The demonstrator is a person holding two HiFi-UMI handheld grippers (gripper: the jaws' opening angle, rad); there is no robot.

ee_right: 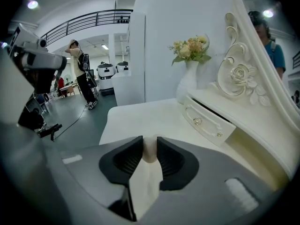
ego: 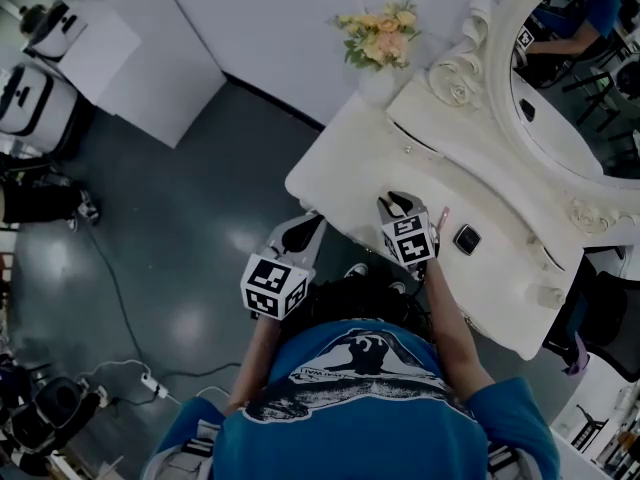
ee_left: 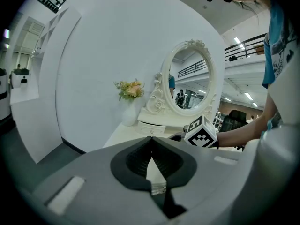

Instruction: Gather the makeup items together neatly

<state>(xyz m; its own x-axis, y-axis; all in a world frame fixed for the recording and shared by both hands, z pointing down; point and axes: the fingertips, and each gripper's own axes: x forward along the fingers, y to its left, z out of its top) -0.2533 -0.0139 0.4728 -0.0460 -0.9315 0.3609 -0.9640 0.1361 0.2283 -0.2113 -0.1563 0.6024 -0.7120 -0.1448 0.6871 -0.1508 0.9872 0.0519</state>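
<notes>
**Right gripper pinches a pale item; left gripper closed on nothing**

Head view: a person in a blue shirt stands at a white vanity table (ego: 340, 173) with 1 gripper in each hand. The left gripper (ego: 305, 226) is held at the table's near edge, its tips just reaching the rim. The right gripper (ego: 396, 204) is over the tabletop, pointing toward the oval mirror (ego: 565, 88). 2 makeup items lie on the table to the right of it: a slim pink stick (ego: 442, 218) just beside its marker cube, and a small dark compact (ego: 467, 239) a little further right. They lie near each other without touching. A bunch of yellow and peach flowers (ego: 380, 33) stands at the far corner.

Left gripper view: the left gripper (ee_left: 151, 143) has its jaws pressed together at the tips, with nothing between them. It looks across the table at the mirror (ee_left: 187, 81) and the flowers (ee_left: 130, 89). The right gripper's marker cube (ee_left: 201, 133) sits low over the tabletop, with the person's forearm behind it.

Right gripper view: the right gripper (ee_right: 149, 138) is closed on a pale rounded item (ee_right: 149, 153) — cream-coloured, and what kind of item it is cannot be told. Both pads press on its sides. It is held above the bare front part of the table (ee_right: 140, 114). A white vase (ee_right: 187, 86) with the flowers and a small drawer (ee_right: 206, 121) lie ahead.
</notes>
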